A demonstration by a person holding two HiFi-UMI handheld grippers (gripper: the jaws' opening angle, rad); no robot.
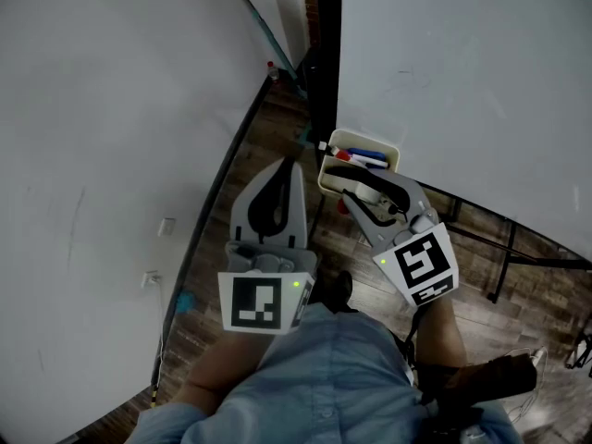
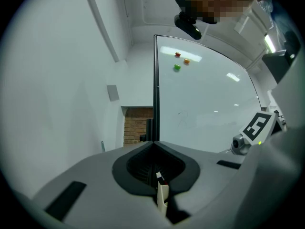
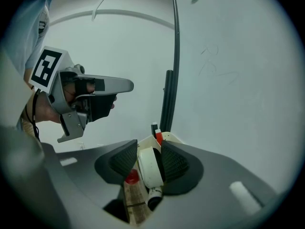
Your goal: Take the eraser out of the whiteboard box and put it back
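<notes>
**A:** Where is the eraser (image 3: 148, 168)?

**B:** It's in the box (image 1: 392, 148) on the whiteboard (image 1: 462, 72), standing on edge among the markers (image 1: 363, 159). The right claw (image 3: 148, 149) straddles it with its jaws spread wide. There is a gap at one pad, so nothing is gripped. The left claw (image 2: 153, 146) is closed and empty, off to the side.

**A:** What could go wrong?

**B:** Closing now could catch a marker or the box wall along with the eraser. A pinch near its edge could also let it slip and drop to the floor (image 1: 264, 146).

**A:** Anything unclear?

**B:** I can't tell whether the other pad touches the eraser. The box's bottom is hidden, and in the head view the claw covers the eraser.
</notes>
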